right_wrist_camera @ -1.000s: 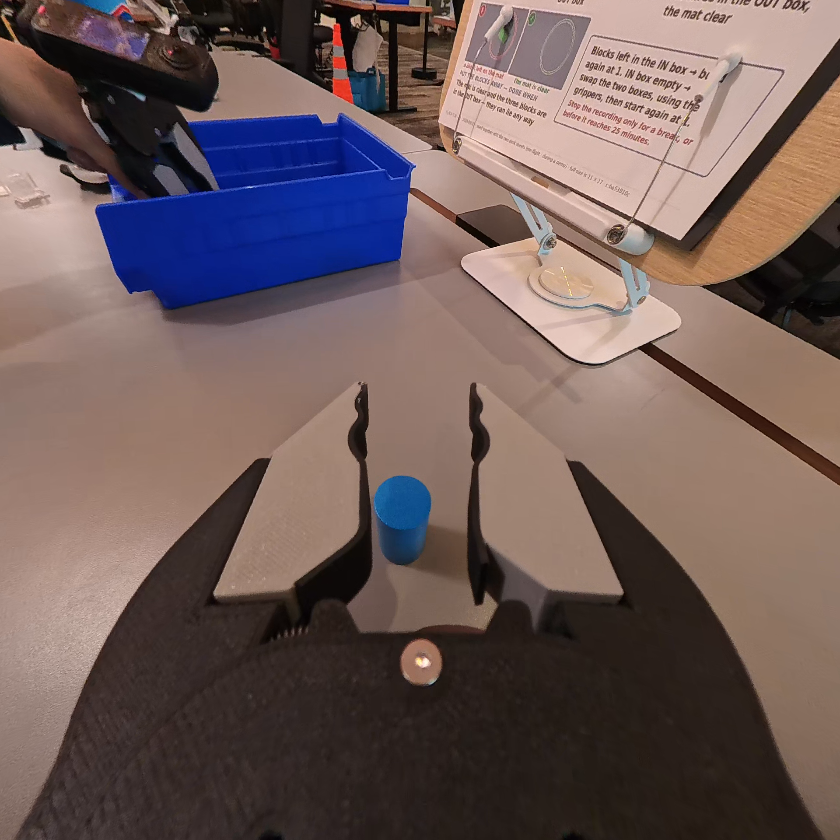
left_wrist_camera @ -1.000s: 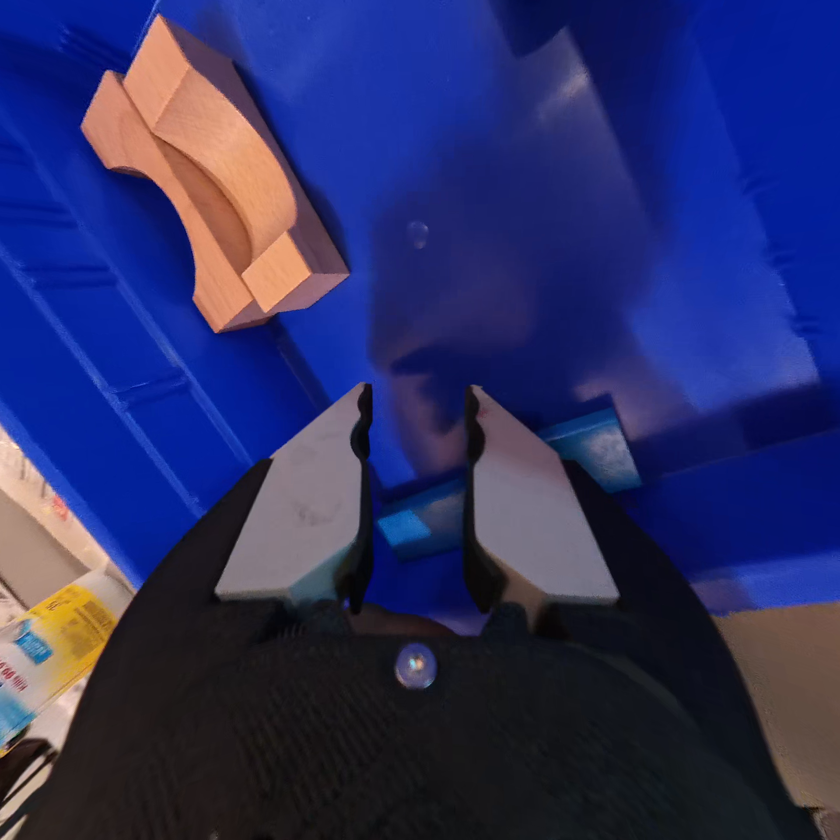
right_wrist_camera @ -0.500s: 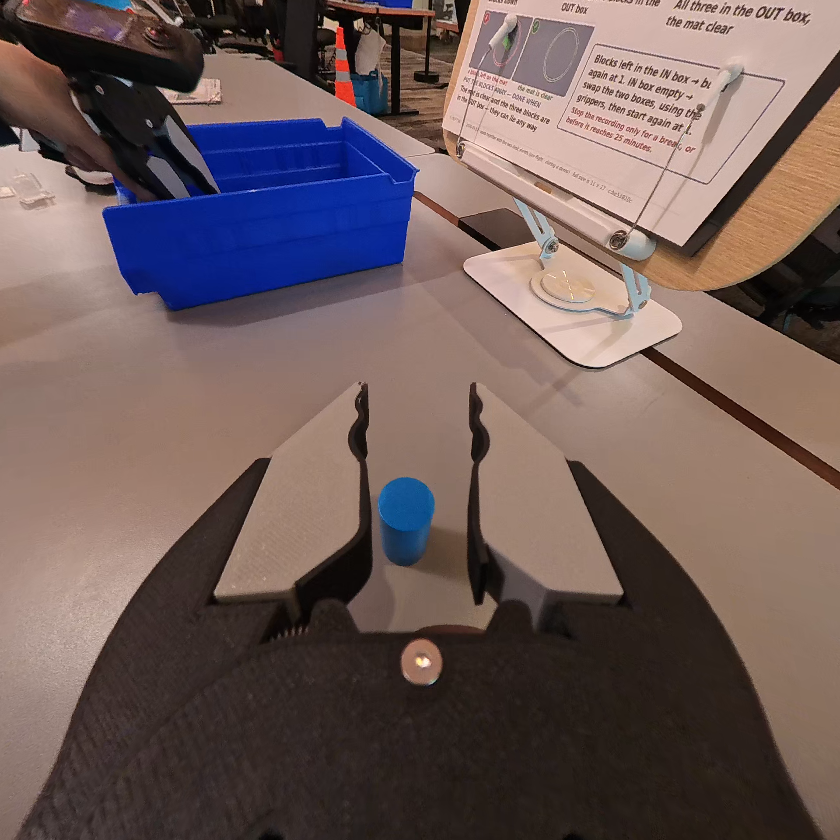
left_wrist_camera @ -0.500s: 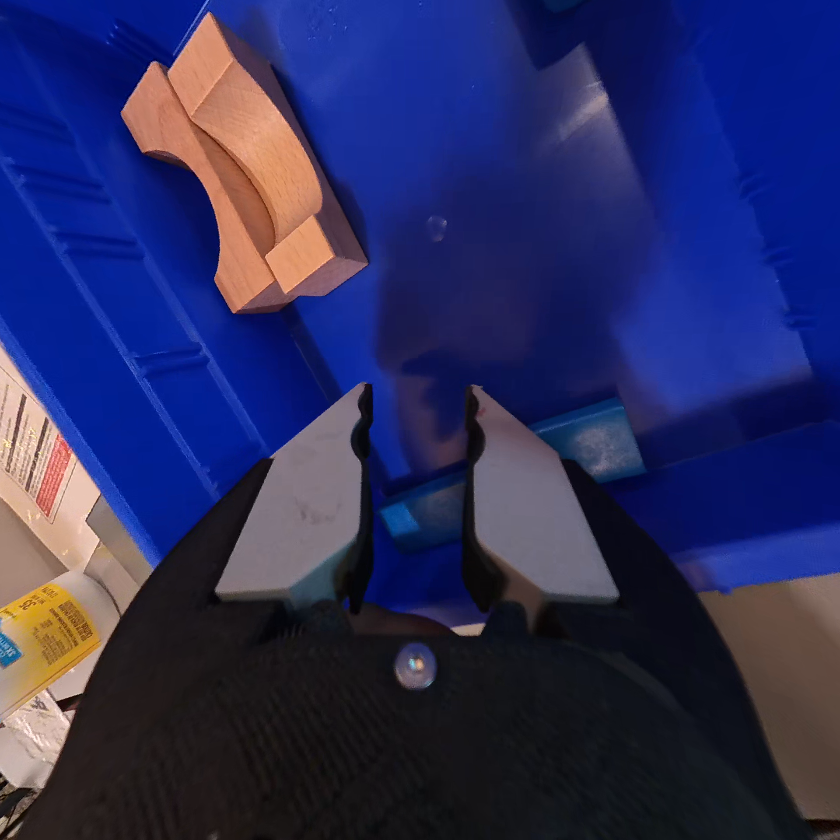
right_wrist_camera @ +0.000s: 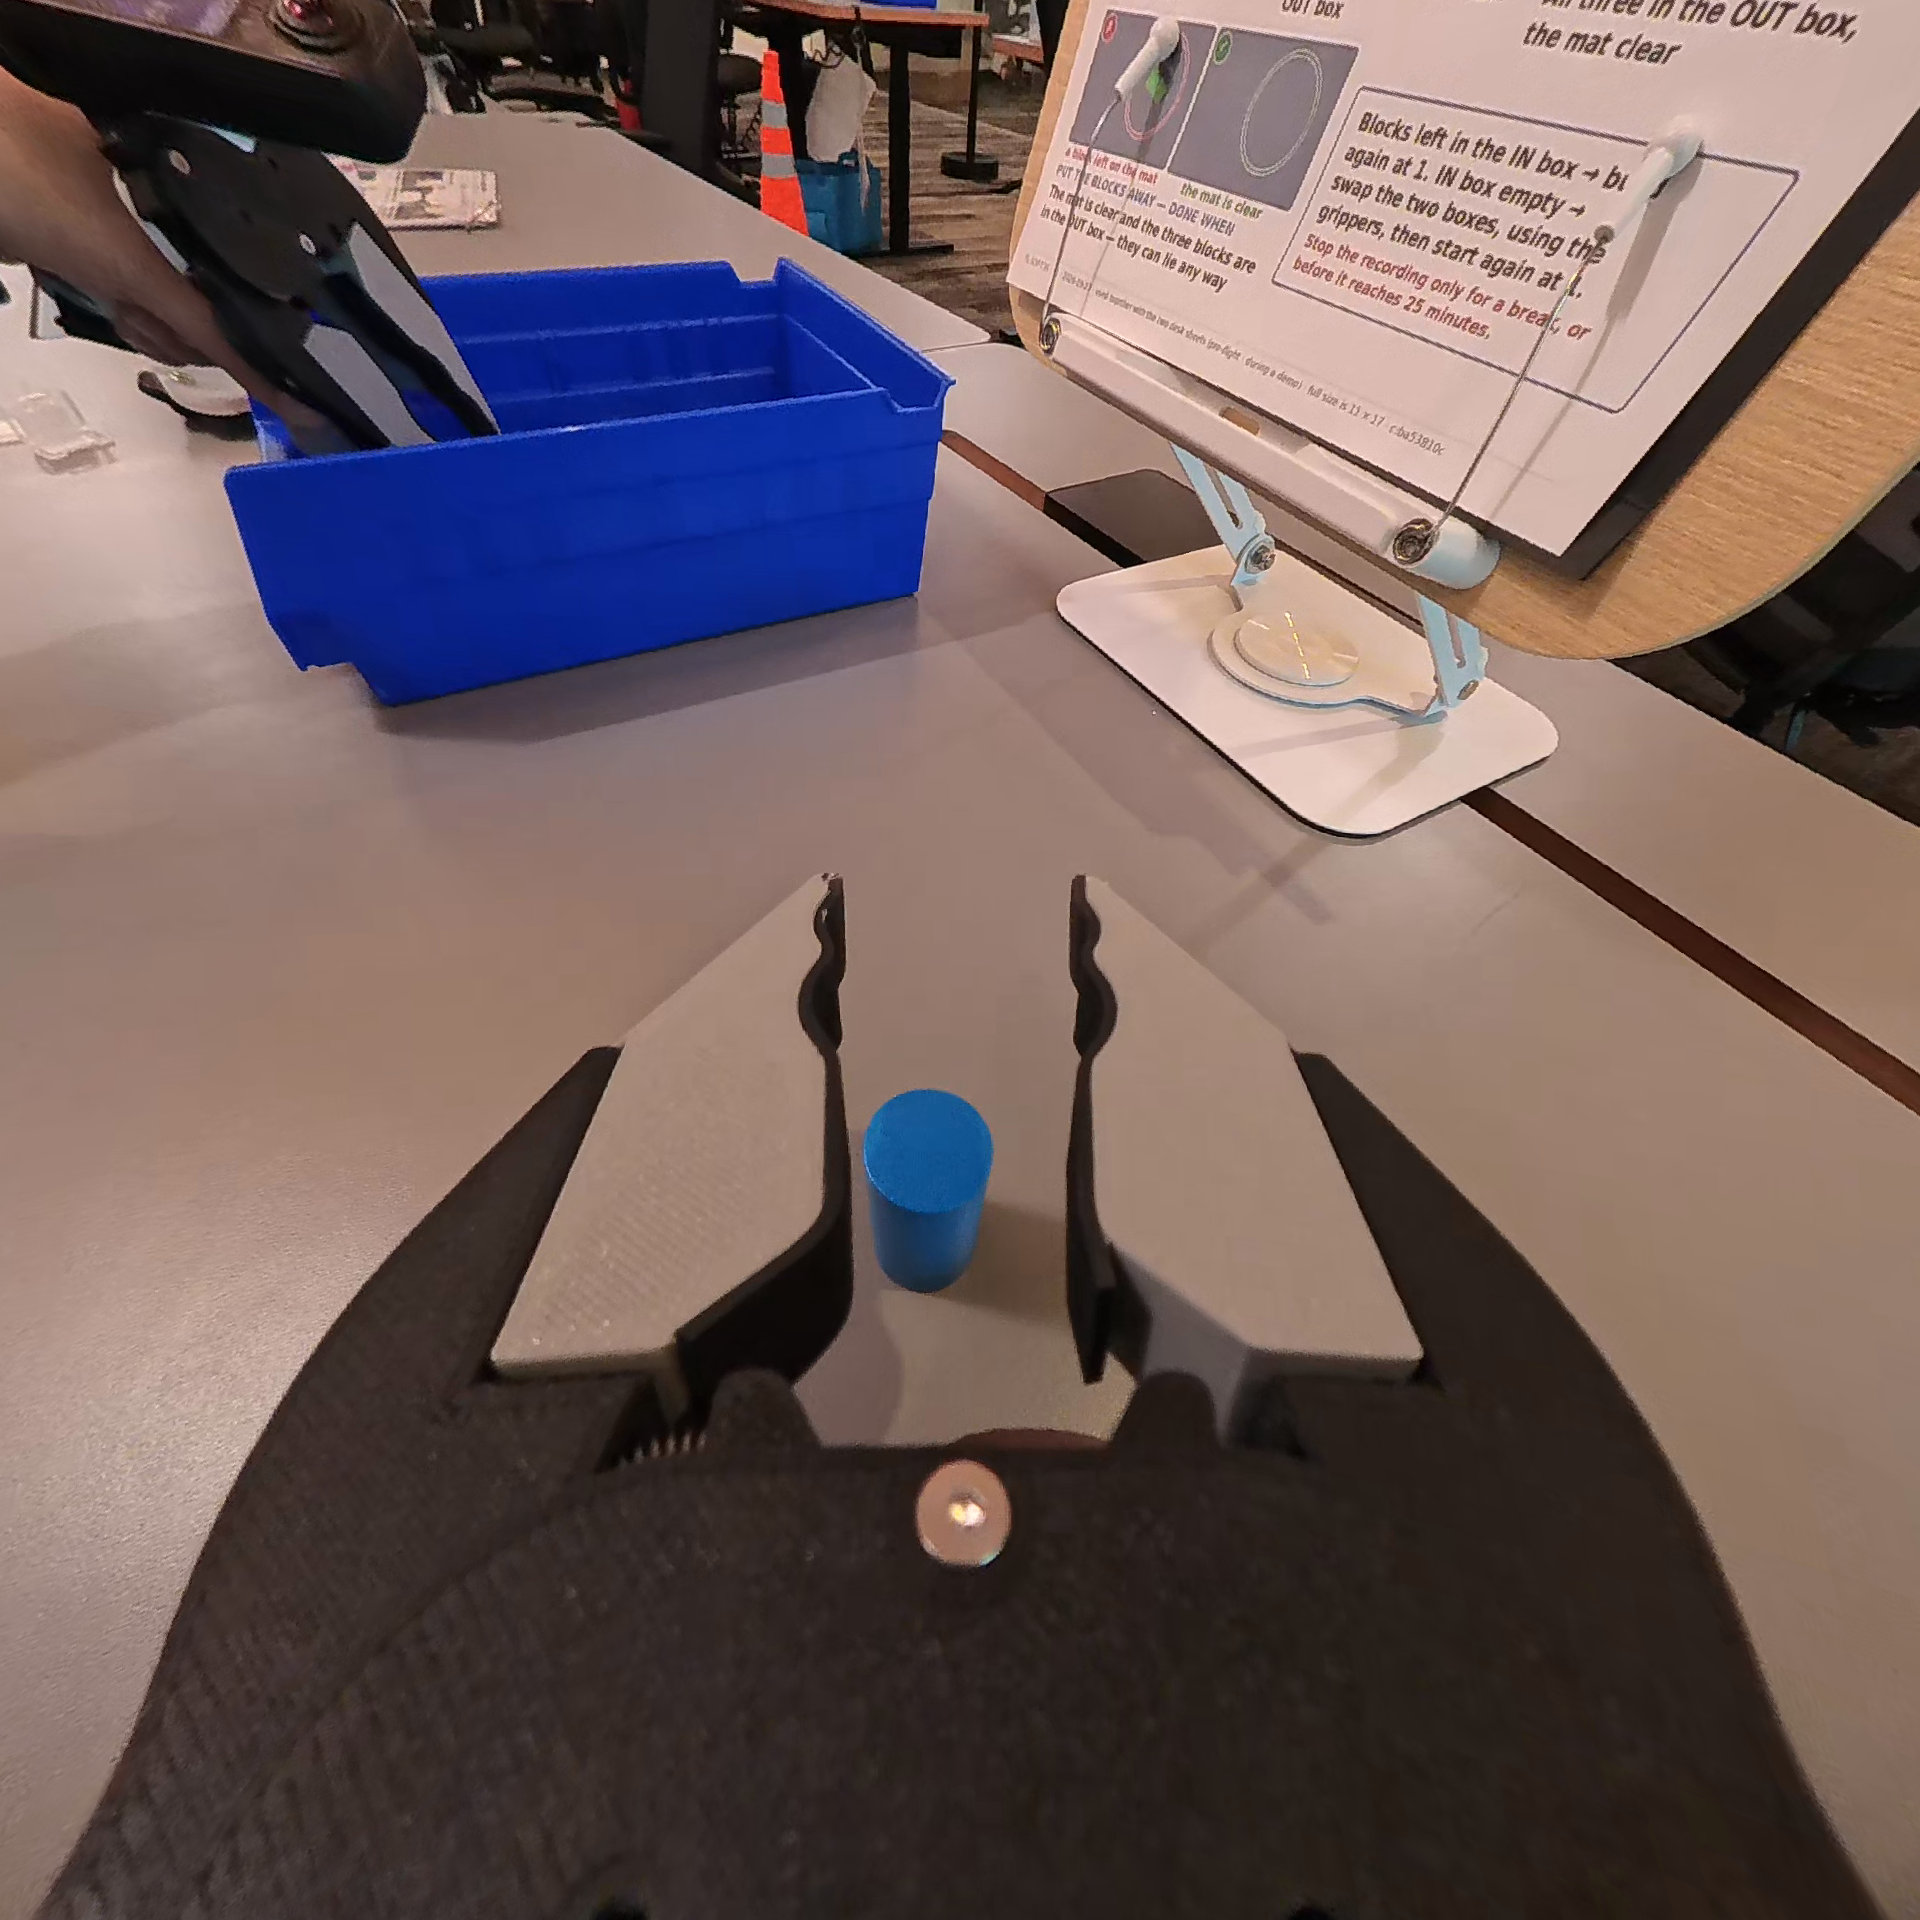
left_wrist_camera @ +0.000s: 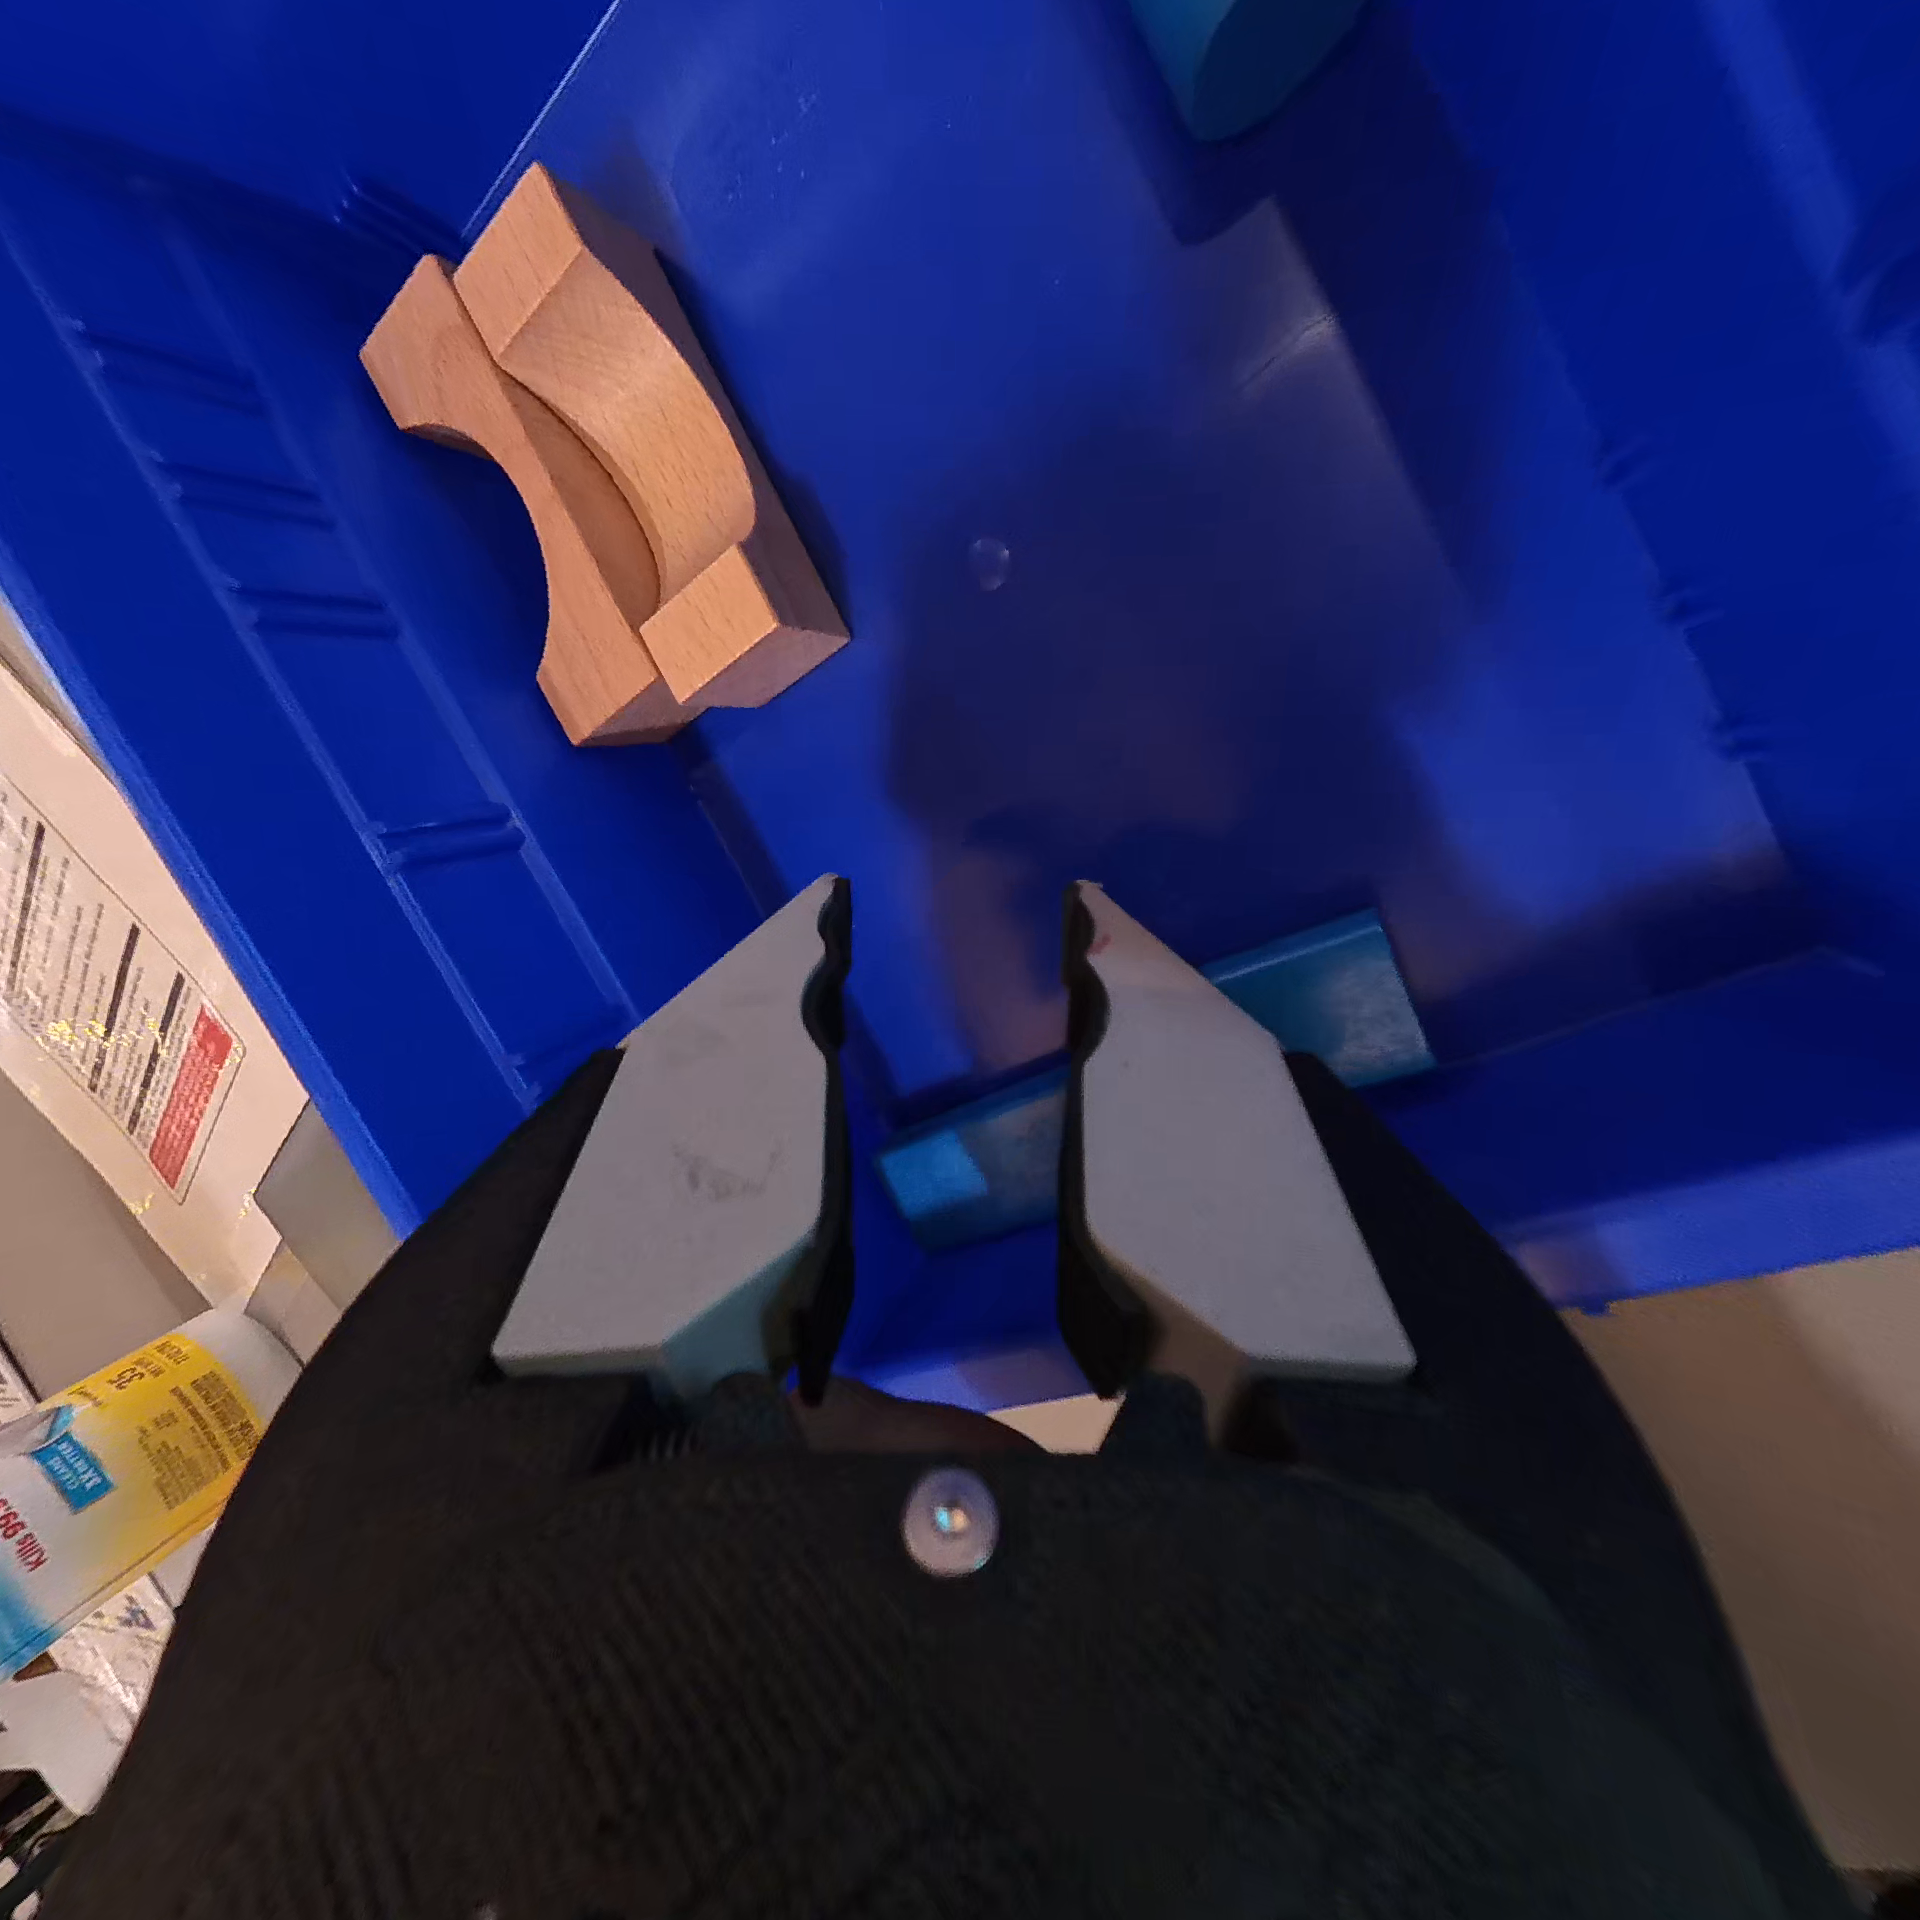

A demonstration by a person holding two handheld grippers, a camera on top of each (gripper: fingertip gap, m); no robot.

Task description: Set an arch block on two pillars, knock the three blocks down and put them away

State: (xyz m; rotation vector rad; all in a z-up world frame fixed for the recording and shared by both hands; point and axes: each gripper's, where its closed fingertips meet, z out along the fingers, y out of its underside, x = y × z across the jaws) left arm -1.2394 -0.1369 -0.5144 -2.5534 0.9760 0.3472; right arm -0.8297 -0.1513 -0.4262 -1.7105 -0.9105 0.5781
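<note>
My left gripper (left_wrist_camera: pixel 951 904) is open and holds nothing, pointing down into the blue bin (left_wrist_camera: pixel 1143 436). A wooden arch block (left_wrist_camera: pixel 592 468) lies on the bin floor to the far left. A blue bar block (left_wrist_camera: pixel 1320 997) lies on the floor by the near wall, below my right finger and not between the pads. Another blue block (left_wrist_camera: pixel 1236 62) shows at the top edge. My right gripper (right_wrist_camera: pixel 956 894) is open low over the grey table (right_wrist_camera: pixel 416 987). A blue cylinder (right_wrist_camera: pixel 925 1184) stands upright between its fingers, with a gap on each side. The left gripper (right_wrist_camera: pixel 405 374) also shows at the bin (right_wrist_camera: pixel 582 551).
An instruction board on a white stand (right_wrist_camera: pixel 1309 707) stands at the right of the table. A dark seam (right_wrist_camera: pixel 1714 977) runs across the table at the right. Packets and papers (left_wrist_camera: pixel 114 1455) lie beside the bin on its left. The grippers' ends are close to 40 cm from one another.
The left gripper has shifted over the bin, so the arch now sits lower and more to the right in its view. The right gripper stays around the cylinder, jaws barely narrower.
</note>
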